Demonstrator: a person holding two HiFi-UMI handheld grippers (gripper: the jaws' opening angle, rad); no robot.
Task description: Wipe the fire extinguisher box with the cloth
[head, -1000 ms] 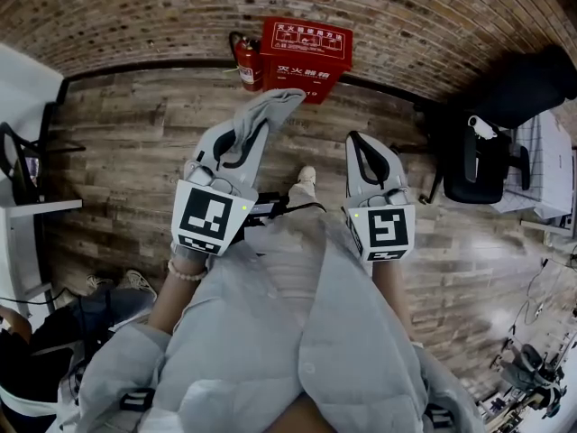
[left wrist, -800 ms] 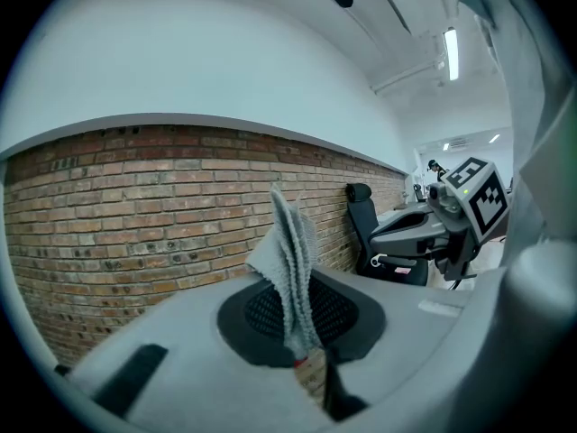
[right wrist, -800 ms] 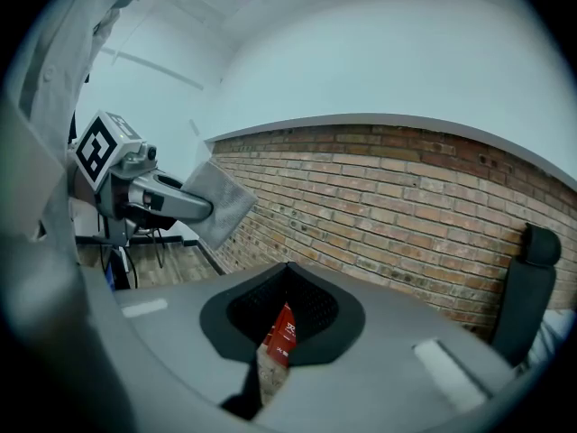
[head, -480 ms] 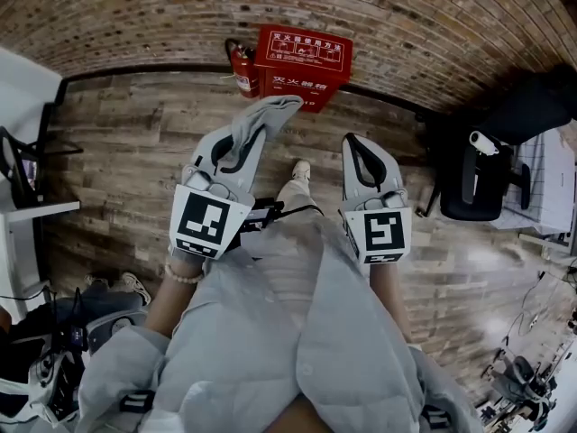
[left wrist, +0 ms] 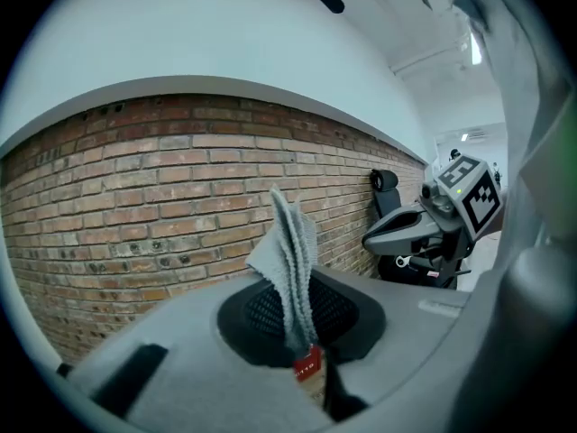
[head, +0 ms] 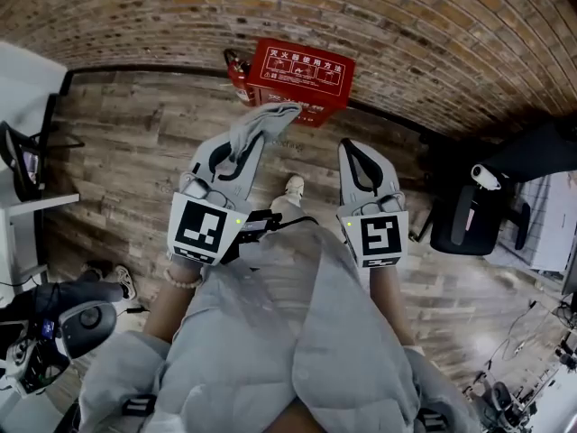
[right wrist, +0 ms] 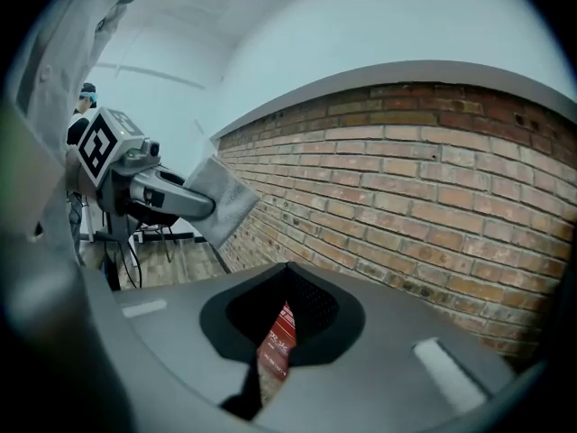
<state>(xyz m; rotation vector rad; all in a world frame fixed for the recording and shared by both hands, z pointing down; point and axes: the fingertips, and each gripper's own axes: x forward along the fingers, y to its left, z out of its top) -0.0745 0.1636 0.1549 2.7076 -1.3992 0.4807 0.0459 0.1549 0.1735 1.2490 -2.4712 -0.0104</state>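
The red fire extinguisher box (head: 300, 78) stands on the wooden floor against the brick wall, with a red extinguisher (head: 236, 67) at its left. My left gripper (head: 253, 135) is shut on a grey cloth (head: 263, 119), whose free end points at the box's lower left front without touching it. In the left gripper view the cloth (left wrist: 290, 258) stands up from the closed jaws, and a sliver of the box (left wrist: 308, 364) shows below. My right gripper (head: 350, 148) hangs shut and empty, short of the box's right side. Through its narrow slit the box (right wrist: 278, 341) shows.
A black office chair (head: 471, 213) stands at the right near the wall. A white desk (head: 32, 204) and a dark wheeled device (head: 63, 321) are at the left. The person's shoe (head: 293, 186) is on the floor between the grippers. The brick wall (head: 424, 34) runs behind the box.
The person has stepped toward the wall, so the box sits closer to both grippers. The cloth's tip now nearly reaches the box's lower front. Both grippers stay shut.
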